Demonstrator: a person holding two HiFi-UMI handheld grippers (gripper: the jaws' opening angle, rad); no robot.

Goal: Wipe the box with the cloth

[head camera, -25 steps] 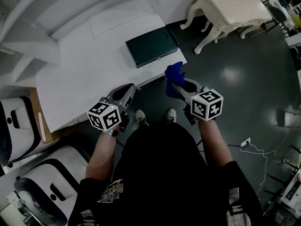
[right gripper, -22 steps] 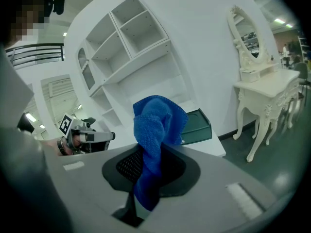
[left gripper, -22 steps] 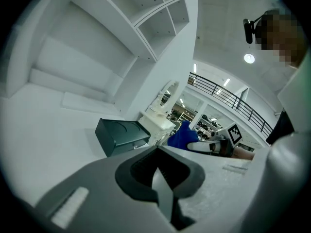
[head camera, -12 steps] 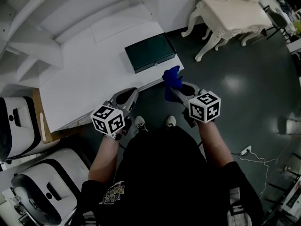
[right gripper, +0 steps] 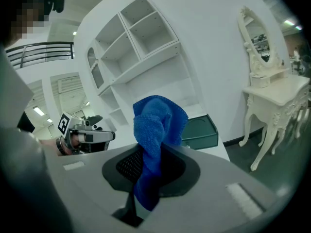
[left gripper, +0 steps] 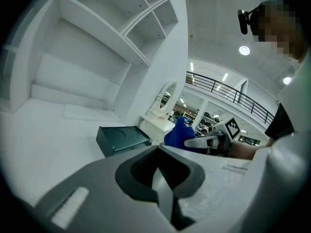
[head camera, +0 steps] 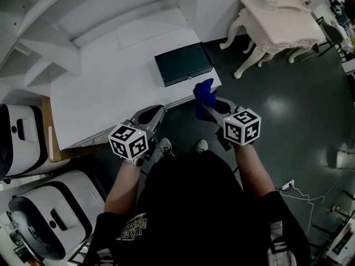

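your right gripper (head camera: 204,105): fingers clamped on the blue cloth (right gripper: 156,130), which stands bunched above them and hangs loose below. in the head view the cloth is held just off the near right corner of the white tabletop (head camera: 111,87), close to the box but not touching it. the dark green box (head camera: 184,64) lies flat, lid down, on the tabletop along its right edge, near that corner. your left gripper (head camera: 157,111): fingers together with nothing between them, held at the tabletop's near edge, left of the cloth. white shelves (left gripper: 121,28) rise behind the far edge.
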